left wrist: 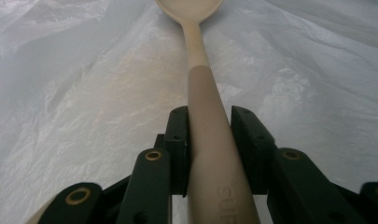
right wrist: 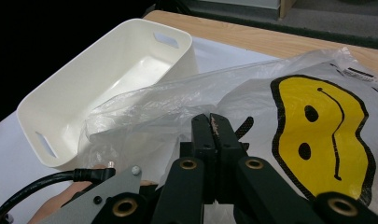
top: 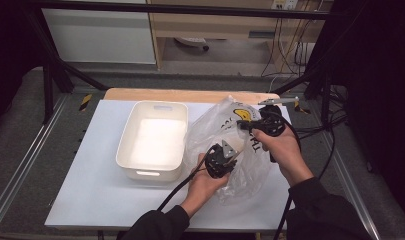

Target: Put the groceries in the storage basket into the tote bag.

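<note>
A clear plastic bag [top: 225, 125] with a yellow smiley face [right wrist: 317, 121] lies on the white table, right of a white bin. My left gripper [top: 221, 159] reaches into the bag's mouth from the near side. In the left gripper view its jaws [left wrist: 209, 116] are shut on the handle of a beige spoon [left wrist: 198, 51]. The spoon's bowl points away, with bag film [left wrist: 84, 93] all around it. My right gripper [top: 250, 125] is at the bag's far right side. Its jaws [right wrist: 213, 123] are pressed together on the bag's thin rim and hold it up.
An empty white bin [top: 152, 140] with handle slots stands left of the bag, its rim [right wrist: 70, 102] close to the bag's edge. A wooden strip [top: 190, 95] runs along the table's far edge. Cables trail off to the right and toward the person.
</note>
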The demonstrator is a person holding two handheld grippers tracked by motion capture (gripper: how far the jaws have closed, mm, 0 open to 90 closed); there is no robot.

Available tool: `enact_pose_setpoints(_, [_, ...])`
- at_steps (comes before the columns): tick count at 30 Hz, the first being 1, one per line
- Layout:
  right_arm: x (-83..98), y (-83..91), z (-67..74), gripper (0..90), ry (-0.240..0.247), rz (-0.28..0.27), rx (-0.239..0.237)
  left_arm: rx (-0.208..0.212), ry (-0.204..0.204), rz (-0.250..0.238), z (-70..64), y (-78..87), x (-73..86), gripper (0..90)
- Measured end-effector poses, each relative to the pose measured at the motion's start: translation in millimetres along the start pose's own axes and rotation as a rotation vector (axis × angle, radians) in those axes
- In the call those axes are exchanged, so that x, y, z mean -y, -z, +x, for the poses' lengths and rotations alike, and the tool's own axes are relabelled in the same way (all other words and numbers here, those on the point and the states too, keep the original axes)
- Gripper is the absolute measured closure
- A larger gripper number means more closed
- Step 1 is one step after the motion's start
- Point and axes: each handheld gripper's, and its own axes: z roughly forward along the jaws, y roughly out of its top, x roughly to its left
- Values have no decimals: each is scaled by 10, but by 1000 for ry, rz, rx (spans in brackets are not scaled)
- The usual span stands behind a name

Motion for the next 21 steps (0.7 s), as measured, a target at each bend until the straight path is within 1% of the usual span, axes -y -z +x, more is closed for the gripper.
enact_pose_setpoints(3, [3,-13,-2,900,2,7,-1,-4,-23,-21,-31,-17,-27,686])
enact_pose_setpoints(5, [3,-24,-1,900,3,9,-1,4,-23,-30,-43,-33,-42,687])
enact_pose_setpoints(6, [3,-31,2,900,4,8,-3,1,-24,-33,-47,-45,-44,686])
enact_pose_setpoints(10, [5,-61,15,900,5,11,-4,1,-25,-17,-46,-109,-21,687])
enact_pose_setpoints(12, [6,-73,20,900,3,14,-5,-11,-36,-24,-45,-123,-8,687])
enact_pose_setpoints(15, [4,-99,21,900,2,14,-6,-4,-24,-29,-26,-135,-9,687])
enact_pose_setpoints(17, [-5,-110,25,900,0,16,-8,-1,-28,-34,-18,-143,-11,687])
enact_pose_setpoints(18, [-10,-116,27,900,0,14,-10,-4,-25,-41,-10,-144,-20,687])
enact_pose_setpoints(19, [-17,-120,28,900,0,14,-12,-2,-17,-51,-8,-144,-26,687])
enact_pose_setpoints(21, [-27,-123,30,900,-2,11,-14,3,-13,-70,4,-141,-52,687])
